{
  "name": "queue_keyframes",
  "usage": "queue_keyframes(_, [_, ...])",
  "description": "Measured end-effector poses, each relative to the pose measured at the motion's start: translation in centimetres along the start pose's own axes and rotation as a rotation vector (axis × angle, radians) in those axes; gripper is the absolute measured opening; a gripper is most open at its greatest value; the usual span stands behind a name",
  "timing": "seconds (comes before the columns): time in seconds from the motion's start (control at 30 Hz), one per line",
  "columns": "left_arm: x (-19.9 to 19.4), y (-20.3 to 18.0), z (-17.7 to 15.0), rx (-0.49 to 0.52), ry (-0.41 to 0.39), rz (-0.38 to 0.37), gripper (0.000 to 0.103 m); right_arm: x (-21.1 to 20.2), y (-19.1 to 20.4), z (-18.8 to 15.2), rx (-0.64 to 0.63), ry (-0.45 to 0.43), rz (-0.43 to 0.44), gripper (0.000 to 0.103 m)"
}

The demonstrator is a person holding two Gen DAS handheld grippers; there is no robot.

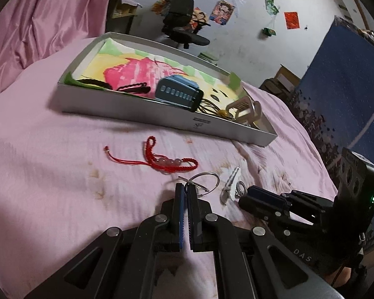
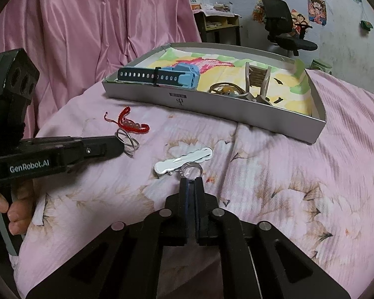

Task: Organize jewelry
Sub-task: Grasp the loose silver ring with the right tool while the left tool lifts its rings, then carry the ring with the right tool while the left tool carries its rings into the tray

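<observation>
My left gripper [image 1: 186,186] is shut on thin silver hoop rings [image 1: 204,182], also seen in the right wrist view [image 2: 127,140], just above the pink cloth. My right gripper [image 2: 192,180] is shut on a small silver ring [image 2: 192,170], which also shows in the left wrist view [image 1: 240,188]. A white hair clip [image 2: 183,161] lies beside that ring. A red braided bracelet [image 1: 162,160] with pale beads lies on the cloth in front of the grey tray [image 1: 162,114]. The tray holds a blue watch [image 2: 172,74], a beige claw clip [image 2: 258,77] and a gold piece [image 2: 224,89].
A pink curtain [image 2: 99,25] hangs behind the table on the left. A black office chair [image 2: 281,25] and a desk stand farther back. A blue board [image 1: 341,94] stands to the right of the table. The table edge curves away on all sides.
</observation>
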State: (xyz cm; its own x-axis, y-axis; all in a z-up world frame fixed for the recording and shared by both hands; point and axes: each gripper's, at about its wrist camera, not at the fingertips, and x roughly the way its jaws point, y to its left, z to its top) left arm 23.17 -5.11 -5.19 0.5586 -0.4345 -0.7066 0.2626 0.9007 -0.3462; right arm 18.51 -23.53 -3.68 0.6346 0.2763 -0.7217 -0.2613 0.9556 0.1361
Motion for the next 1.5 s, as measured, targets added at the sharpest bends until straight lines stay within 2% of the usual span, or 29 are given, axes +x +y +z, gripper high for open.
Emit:
queue_keyframes(0.1, [0.0, 0.0, -0.1, 0.001, 0.0, 0.004, 0.003, 0.5, 0.1, 0.4, 0.002, 0.012, 0.01, 0.018])
queue_keyframes(0.13, [0.0, -0.1, -0.1, 0.001, 0.001, 0.004, 0.003, 0.6, 0.1, 0.5, 0.002, 0.013, 0.011, 0.019])
queue_keyframes(0.5, [-0.1, -0.2, 0.0, 0.006, -0.005, 0.003, 0.003, 2.0, 0.4, 1.4, 0.002, 0.031, 0.016, 0.019])
queue_keyframes(0.67, [-1.3, -0.9, 0.6, 0.04, -0.039, 0.011, 0.003, 1.7, 0.4, 1.4, 0.005, 0.017, 0.023, 0.018])
queue_keyframes(0.8, [-2.5, -1.2, 1.3, 0.055, -0.073, 0.025, 0.003, 0.4, 0.2, 1.4, 0.007, -0.024, 0.023, 0.018])
queue_keyframes(1.07, [-5.5, -0.7, 5.1, 0.058, -0.182, 0.05, 0.003, -1.5, 0.1, 2.3, 0.006, -0.138, 0.007, 0.018])
queue_keyframes(1.27, [-5.4, 0.6, 7.6, 0.051, -0.224, 0.092, 0.003, -2.3, 0.0, 4.3, 0.002, -0.254, -0.008, 0.018])
queue_keyframes(1.5, [-3.5, 2.8, 10.1, 0.009, -0.235, 0.092, 0.003, -1.2, 0.2, 7.2, -0.007, -0.322, -0.025, 0.018])
